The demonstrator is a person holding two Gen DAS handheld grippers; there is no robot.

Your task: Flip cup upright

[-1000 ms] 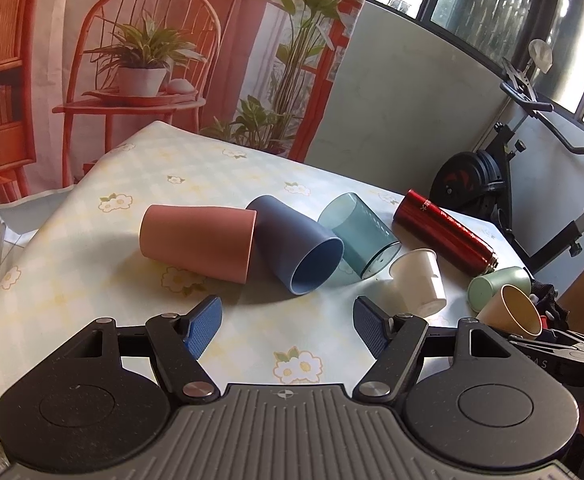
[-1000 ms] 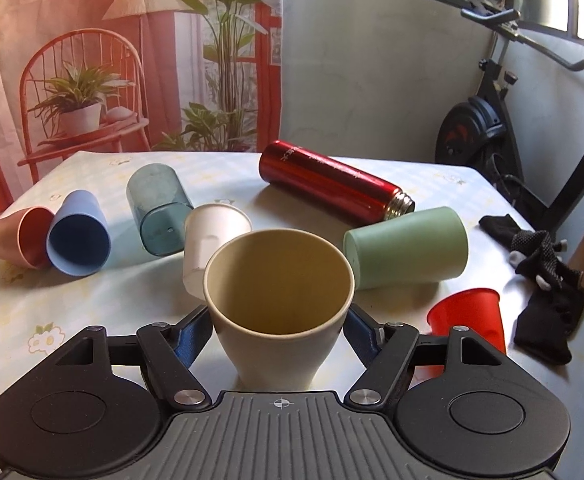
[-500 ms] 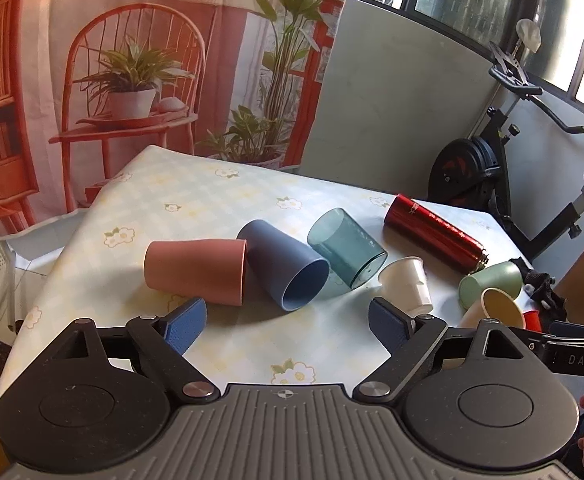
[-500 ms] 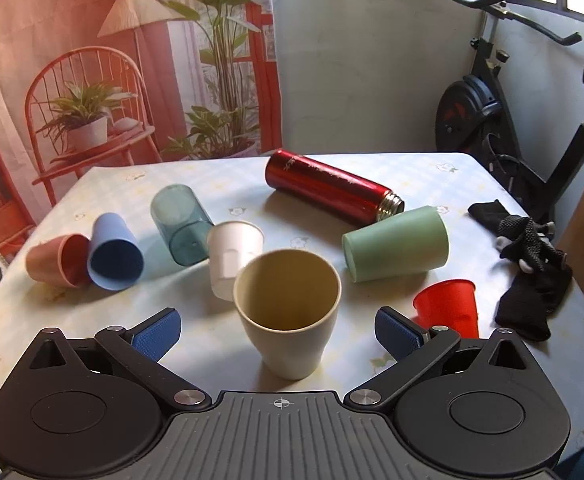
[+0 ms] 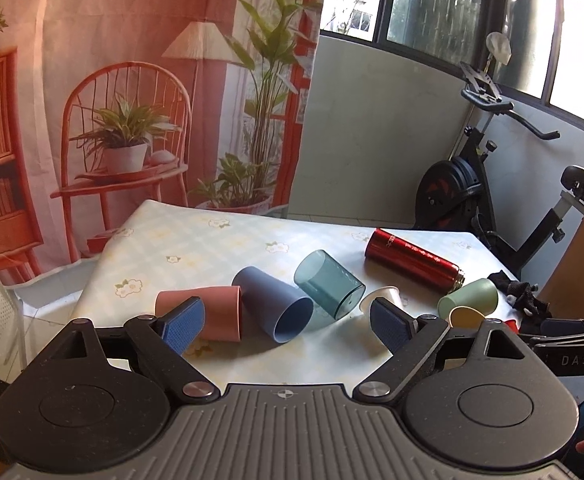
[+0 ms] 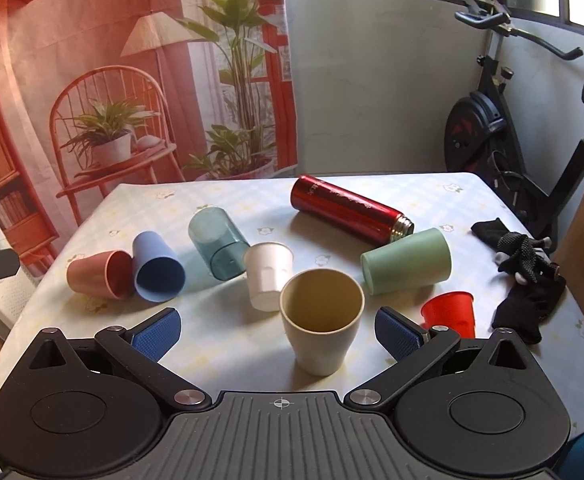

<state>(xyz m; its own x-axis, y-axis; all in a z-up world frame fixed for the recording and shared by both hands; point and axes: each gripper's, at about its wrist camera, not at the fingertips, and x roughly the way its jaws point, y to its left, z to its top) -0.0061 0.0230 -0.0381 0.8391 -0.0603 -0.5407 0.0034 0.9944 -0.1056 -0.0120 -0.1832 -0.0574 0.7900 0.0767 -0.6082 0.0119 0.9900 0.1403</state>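
Note:
A beige cup (image 6: 320, 326) stands upright on the table, mouth up, just ahead of my right gripper (image 6: 278, 334), which is open and empty. Its rim shows in the left wrist view (image 5: 464, 315). Lying on their sides are a pink cup (image 6: 100, 274), a blue cup (image 6: 156, 267), a clear teal cup (image 6: 218, 242), a white cup (image 6: 268, 273) and a green cup (image 6: 407, 260). My left gripper (image 5: 288, 324) is open and empty, held back from the pink cup (image 5: 206, 312) and blue cup (image 5: 276, 306).
A red flask (image 6: 349, 210) lies on its side at the back. A small red cup (image 6: 449, 314) sits upside down at the right. Black gloves (image 6: 525, 270) lie near the right table edge. An exercise bike (image 6: 503, 120) stands behind the table (image 6: 228, 344).
My right gripper let go of the beige cup, opened wide and pulled back and up. My left gripper also pulled back and rose away from the cups.

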